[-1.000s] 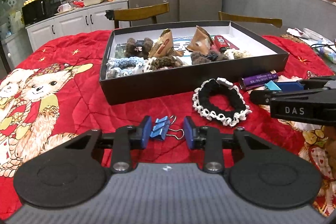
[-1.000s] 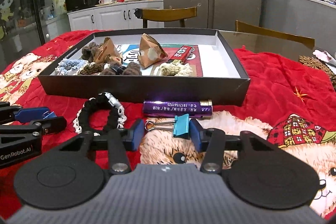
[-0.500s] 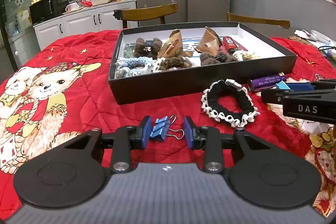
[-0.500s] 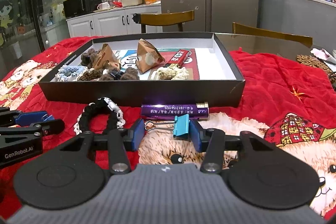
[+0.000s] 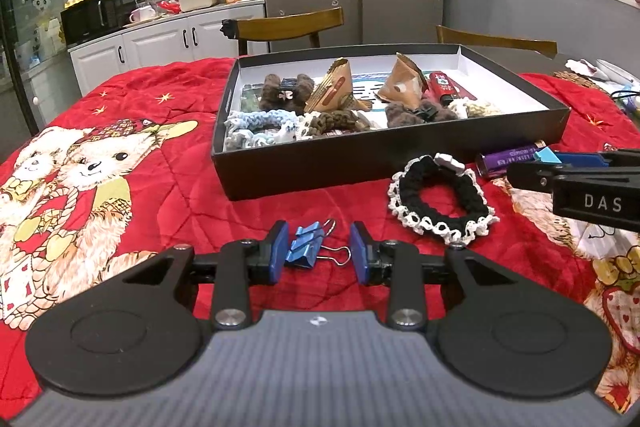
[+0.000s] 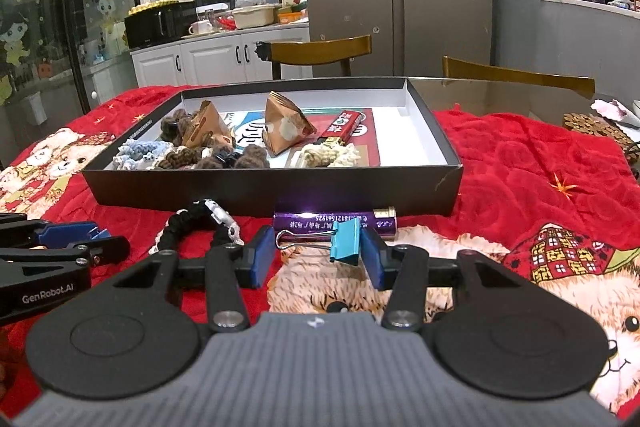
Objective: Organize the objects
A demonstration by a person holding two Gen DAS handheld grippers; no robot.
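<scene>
A black box [image 5: 384, 163] [image 6: 272, 187] on the red cloth holds crocheted scrunchies, two paper packets and a red lighter. My left gripper [image 5: 319, 254] is open around a dark blue binder clip [image 5: 306, 251], which touches the left pad. My right gripper [image 6: 316, 255] is open around a light blue binder clip [image 6: 345, 242], which touches the right pad. Whether either clip rests on the cloth or is lifted I cannot tell. A black and white scrunchie [image 5: 440, 199] [image 6: 200, 227] and a purple lighter [image 5: 514, 159] [image 6: 334, 223] lie in front of the box.
The red bear-print cloth [image 5: 120, 163] covers the table. Two wooden chairs [image 5: 288, 27] stand behind it. A woven mat [image 6: 596, 127] and cables lie at the far right. Each gripper shows at the edge of the other's view [image 5: 580, 183] [image 6: 52, 259].
Both cameras have risen and tilted, so the box sits lower in view. Each clip stays between its pads. The jaws keep the same gap.
</scene>
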